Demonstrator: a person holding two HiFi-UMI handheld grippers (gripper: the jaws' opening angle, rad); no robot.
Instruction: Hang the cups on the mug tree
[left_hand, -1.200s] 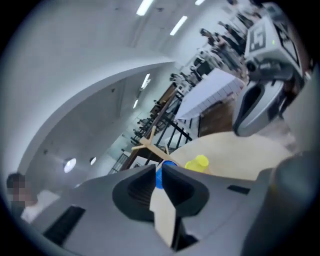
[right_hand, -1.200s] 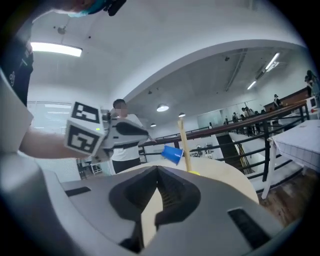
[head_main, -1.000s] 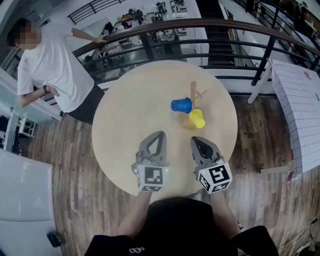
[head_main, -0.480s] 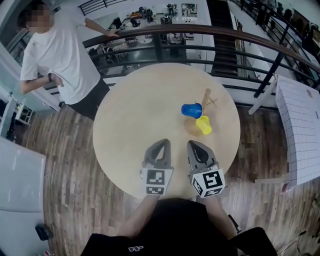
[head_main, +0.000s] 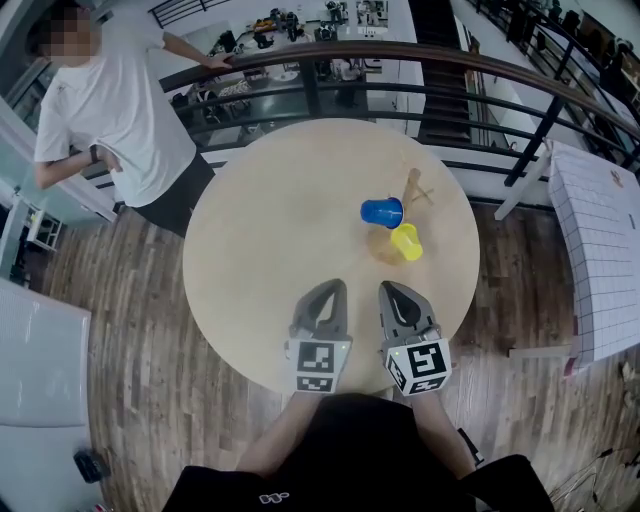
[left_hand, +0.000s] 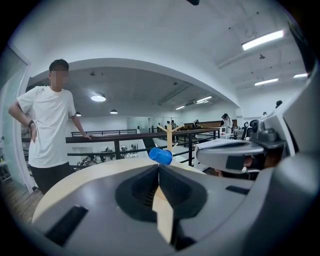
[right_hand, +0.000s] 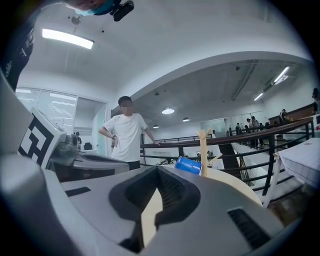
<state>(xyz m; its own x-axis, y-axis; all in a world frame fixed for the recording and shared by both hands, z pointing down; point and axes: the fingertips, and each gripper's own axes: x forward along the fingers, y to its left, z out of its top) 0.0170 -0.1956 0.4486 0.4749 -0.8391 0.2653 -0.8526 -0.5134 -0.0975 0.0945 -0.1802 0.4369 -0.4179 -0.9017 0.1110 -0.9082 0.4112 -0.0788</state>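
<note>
A wooden mug tree (head_main: 413, 188) stands on the far right part of the round table (head_main: 270, 230). A blue cup (head_main: 381, 211) hangs on its side from a left peg, and a yellow cup (head_main: 406, 241) sits at the tree's near side, low down. My left gripper (head_main: 331, 290) and right gripper (head_main: 391, 290) hover side by side over the table's near edge, both shut and empty, well short of the tree. The left gripper view shows the blue cup (left_hand: 161, 155) and the tree (left_hand: 169, 135) beyond its jaws. The right gripper view shows the cup (right_hand: 188, 165) beside the tree (right_hand: 203, 150).
A person in a white T-shirt (head_main: 105, 120) stands at the far left, one hand on the dark curved railing (head_main: 420, 60) behind the table. A white gridded board (head_main: 600, 240) leans at the right. Wooden floor surrounds the table.
Both grippers have drawn a little closer together near the table's front edge. The cups and the tree have not moved on the table.
</note>
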